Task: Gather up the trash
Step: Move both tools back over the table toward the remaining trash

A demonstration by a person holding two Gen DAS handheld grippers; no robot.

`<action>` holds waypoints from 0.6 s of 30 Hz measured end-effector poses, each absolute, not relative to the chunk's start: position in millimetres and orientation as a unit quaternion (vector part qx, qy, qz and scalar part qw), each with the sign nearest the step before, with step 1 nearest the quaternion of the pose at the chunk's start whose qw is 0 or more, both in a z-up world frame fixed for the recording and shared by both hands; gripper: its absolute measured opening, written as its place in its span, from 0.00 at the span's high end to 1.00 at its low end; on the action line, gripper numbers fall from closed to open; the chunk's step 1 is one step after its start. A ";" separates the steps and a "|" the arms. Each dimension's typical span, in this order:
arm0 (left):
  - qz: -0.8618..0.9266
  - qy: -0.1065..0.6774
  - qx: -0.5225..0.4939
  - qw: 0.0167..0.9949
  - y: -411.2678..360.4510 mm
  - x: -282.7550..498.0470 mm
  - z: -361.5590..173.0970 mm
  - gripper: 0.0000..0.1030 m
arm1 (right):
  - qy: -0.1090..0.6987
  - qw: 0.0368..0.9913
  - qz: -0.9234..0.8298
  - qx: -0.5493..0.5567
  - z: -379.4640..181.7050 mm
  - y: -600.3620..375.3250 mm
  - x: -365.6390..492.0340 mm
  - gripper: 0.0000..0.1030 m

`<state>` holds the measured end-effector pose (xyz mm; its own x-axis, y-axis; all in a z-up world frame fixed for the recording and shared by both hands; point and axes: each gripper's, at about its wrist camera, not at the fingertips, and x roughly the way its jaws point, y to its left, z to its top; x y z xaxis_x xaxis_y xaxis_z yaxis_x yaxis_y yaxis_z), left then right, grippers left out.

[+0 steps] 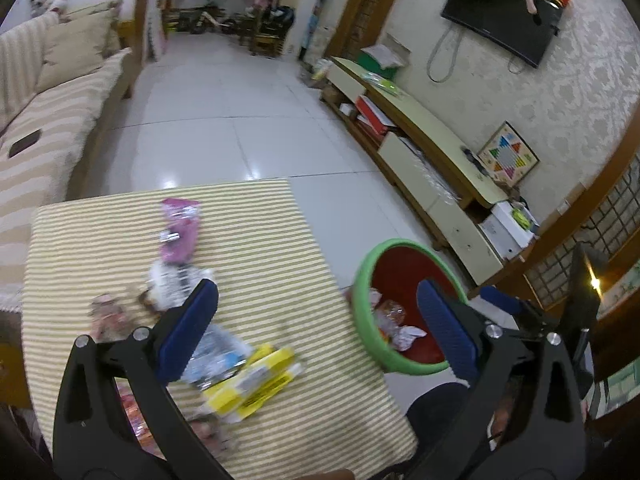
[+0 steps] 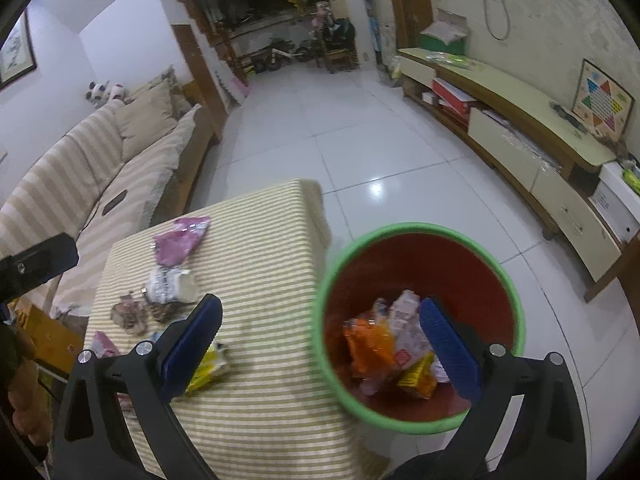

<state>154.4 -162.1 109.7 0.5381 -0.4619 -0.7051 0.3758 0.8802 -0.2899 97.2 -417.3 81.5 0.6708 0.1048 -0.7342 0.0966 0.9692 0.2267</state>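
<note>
both tools are up over the striped tabletop [image 1: 280,216] here. the left tool [image 1: 318,326] hangs with its blue pads spread wide and nothing between them. the right tool [image 2: 320,346] is spread wide too, empty, one pad over the cloth and the other over the mouth of the bin [image 2: 516,292].

that bin, green rim and red inside, stands on the floor just beside the tabletop's right edge. inside it lie an orange wrapper [image 2: 368,346], a pale crumpled packet [image 2: 406,316] and a small yellow piece [image 2: 418,378].

plenty of trash on the tabletop, all to the left of the bin. farthest from the bin sits a pink wrapper [image 1: 180,228], and just nearer than it a white crumpled packet [image 1: 168,280]. left of that is a brownish scrap [image 1: 106,308], blurred. nearer the camera, a clear crinkled bag [image 1: 218,356] touches a yellow packet [image 1: 252,384], both just beside the left tool's near pad. from the right wrist view the yellow packet pokes out behind that tool's left pad, with a pinkish piece [image 2: 102,344] at the tabletop's left edge.
</note>
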 end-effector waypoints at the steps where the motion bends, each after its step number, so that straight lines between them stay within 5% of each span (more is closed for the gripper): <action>1: -0.234 0.417 -0.053 0.877 -153.4 153.0 110.1 0.05 | 0.406 0.906 0.009 0.122 83.1 -406.8 98.1 0.07; 18: -0.139 0.459 -0.092 0.872 8.9 102.9 66.1 0.05 | 0.465 0.878 0.078 0.086 52.2 -286.0 90.6 0.07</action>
